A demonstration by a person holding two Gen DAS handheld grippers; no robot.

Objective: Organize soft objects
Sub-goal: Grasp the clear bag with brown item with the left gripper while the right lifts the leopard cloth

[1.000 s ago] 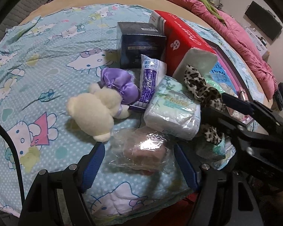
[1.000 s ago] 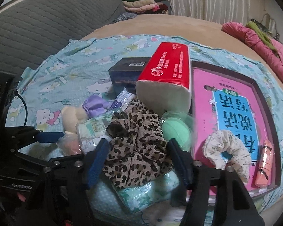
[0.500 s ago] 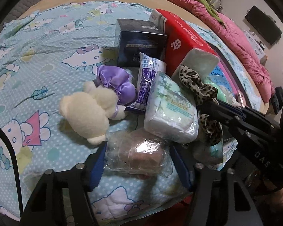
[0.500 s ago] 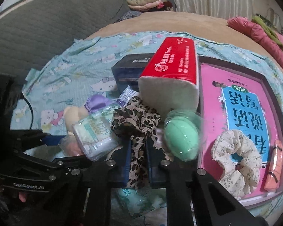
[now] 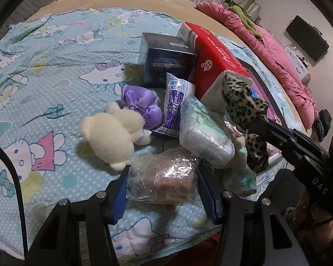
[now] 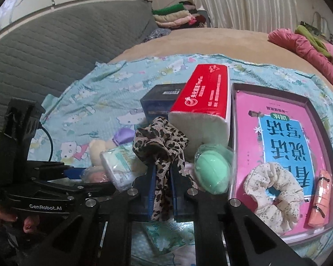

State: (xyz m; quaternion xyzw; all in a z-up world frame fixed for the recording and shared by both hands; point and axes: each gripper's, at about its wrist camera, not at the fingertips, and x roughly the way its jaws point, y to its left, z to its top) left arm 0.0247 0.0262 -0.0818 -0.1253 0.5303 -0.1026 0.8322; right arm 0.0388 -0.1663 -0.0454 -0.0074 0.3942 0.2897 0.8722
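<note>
— What's laid out in front of you, biggest first?

— The bed (image 5: 55, 51) under its cartoon-cat sheet carries everything. On the right lies a dark tray (image 6: 322, 115) lined by a pink book, with a floral scrunchie (image 6: 275, 190) inside it. Left of the tray stands a red tissue pack (image 6: 202, 97), then a dark box (image 5: 166, 59), a wrapped tissue packet (image 5: 204, 133), a cream plush toy (image 5: 111, 137) and a green ball (image 6: 213, 173).

— And your claws?

— My right claw (image 6: 162, 177) is clenched on the leopard scrunchie (image 6: 159, 141), which bunches above the pads, in front of the tissue pack. My left claw (image 5: 162, 188) is closing around a bagged pinkish soft thing (image 5: 166, 177) at the near edge; the pads look just short of squeezing it.

— How would you do this well?

— I'd keep the right pinch firm, lift clear of the ball, and probably carry right towards the tray. On the left, close gently: crinkly plastic could slip.
</note>
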